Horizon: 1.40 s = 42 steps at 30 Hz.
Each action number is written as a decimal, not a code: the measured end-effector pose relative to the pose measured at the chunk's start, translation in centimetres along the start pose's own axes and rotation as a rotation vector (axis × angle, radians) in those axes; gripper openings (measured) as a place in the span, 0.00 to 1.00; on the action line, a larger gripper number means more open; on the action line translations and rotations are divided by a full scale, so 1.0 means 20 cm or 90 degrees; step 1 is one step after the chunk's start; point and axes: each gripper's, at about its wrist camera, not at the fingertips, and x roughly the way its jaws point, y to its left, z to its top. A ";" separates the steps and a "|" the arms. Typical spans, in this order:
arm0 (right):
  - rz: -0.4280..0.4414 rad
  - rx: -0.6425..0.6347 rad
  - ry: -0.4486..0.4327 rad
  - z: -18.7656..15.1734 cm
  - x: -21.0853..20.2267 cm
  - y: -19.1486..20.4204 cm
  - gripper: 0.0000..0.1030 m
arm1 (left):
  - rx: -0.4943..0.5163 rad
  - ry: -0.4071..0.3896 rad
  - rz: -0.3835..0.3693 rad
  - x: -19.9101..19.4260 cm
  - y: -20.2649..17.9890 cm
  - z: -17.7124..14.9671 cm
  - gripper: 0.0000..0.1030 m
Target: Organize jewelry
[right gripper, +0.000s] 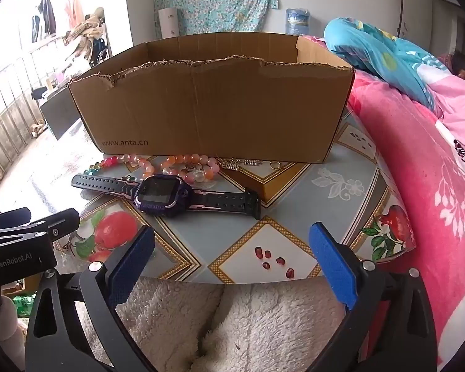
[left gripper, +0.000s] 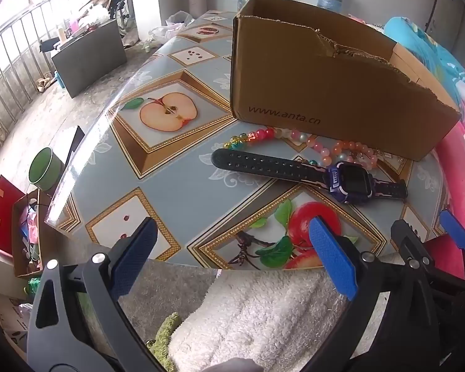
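Left gripper (left gripper: 232, 248) and right gripper (right gripper: 232, 254): both spread wide, nothing between the textured blue pads, black plastic frames, hovering over the near table edge above white fluffy fabric (right gripper: 248, 325). Ahead on glossy fruit-print tabletop (right gripper: 341, 186): purple square-faced watch (right gripper: 162, 197), perforated rubbery black strap laid flat. Just behind it, round glassy pink-orange bead strings (right gripper: 176, 162) and small metal trinkets (right gripper: 252, 162), against the front wall of the torn-edged brown cardboard box (right gripper: 214, 114). Pink plush blanket (right gripper: 434, 186) right.
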 end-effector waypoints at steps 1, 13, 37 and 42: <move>-0.002 -0.001 -0.002 0.00 0.00 0.00 0.94 | 0.000 0.001 -0.001 0.00 0.00 0.00 0.92; -0.005 -0.004 0.001 -0.01 0.00 0.02 0.94 | -0.001 0.002 0.001 0.00 0.01 0.00 0.92; -0.011 -0.013 0.003 0.01 0.00 0.03 0.94 | 0.001 0.001 0.003 -0.01 0.02 0.00 0.92; -0.011 -0.015 0.002 0.01 0.00 0.04 0.94 | 0.002 0.000 0.004 -0.01 0.02 0.00 0.92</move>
